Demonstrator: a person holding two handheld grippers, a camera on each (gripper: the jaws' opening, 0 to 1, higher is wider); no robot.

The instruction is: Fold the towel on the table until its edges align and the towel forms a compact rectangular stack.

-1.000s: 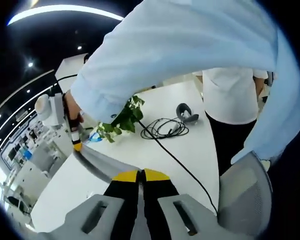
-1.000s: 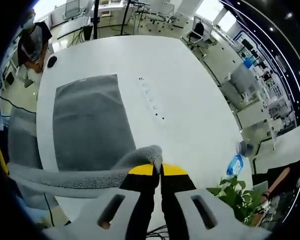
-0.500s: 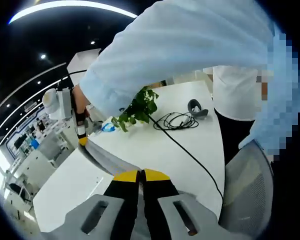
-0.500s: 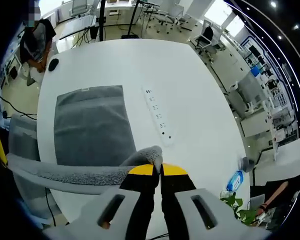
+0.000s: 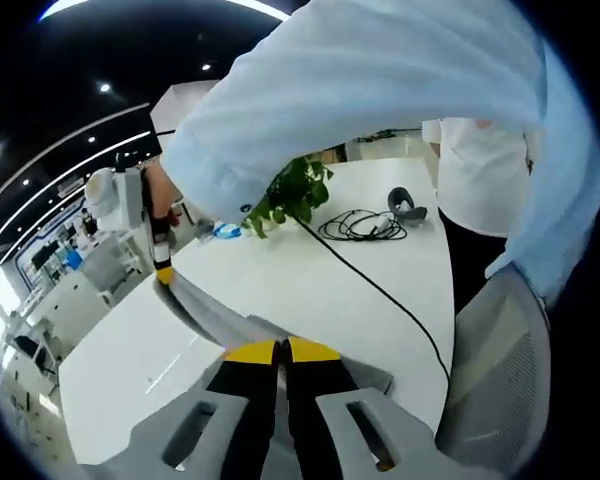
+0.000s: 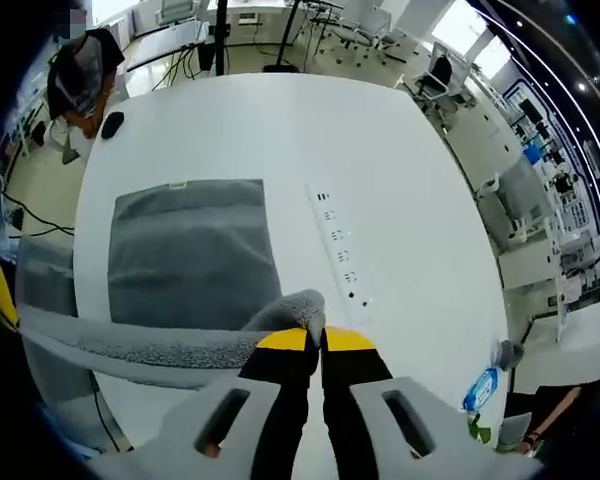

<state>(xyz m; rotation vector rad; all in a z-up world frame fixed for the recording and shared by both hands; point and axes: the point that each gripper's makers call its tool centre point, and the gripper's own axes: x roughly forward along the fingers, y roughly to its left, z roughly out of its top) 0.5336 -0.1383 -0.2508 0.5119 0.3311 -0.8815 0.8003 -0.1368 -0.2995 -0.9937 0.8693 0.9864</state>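
Grey terry towel (image 6: 192, 265), soft nubby pile, lies mostly flat as a rectangle on the smooth white table (image 6: 400, 180); its near edge is lifted into a taut rolled band running from left to the right gripper (image 6: 315, 343). Right gripper's yellow-tipped black jaws pinched closed on a bunched towel corner. In the left gripper view, left gripper (image 5: 282, 352) jaws also clamped tight on the towel edge (image 5: 205, 312), which stretches away to the other gripper. White power strip (image 6: 340, 257) just beside the towel's right edge, apart from it. Black cable (image 5: 365, 225) coiled near a leafy plant (image 5: 292, 193). Mesh chair (image 5: 500, 375) at table edge. Wide bare tabletop beyond the towel.
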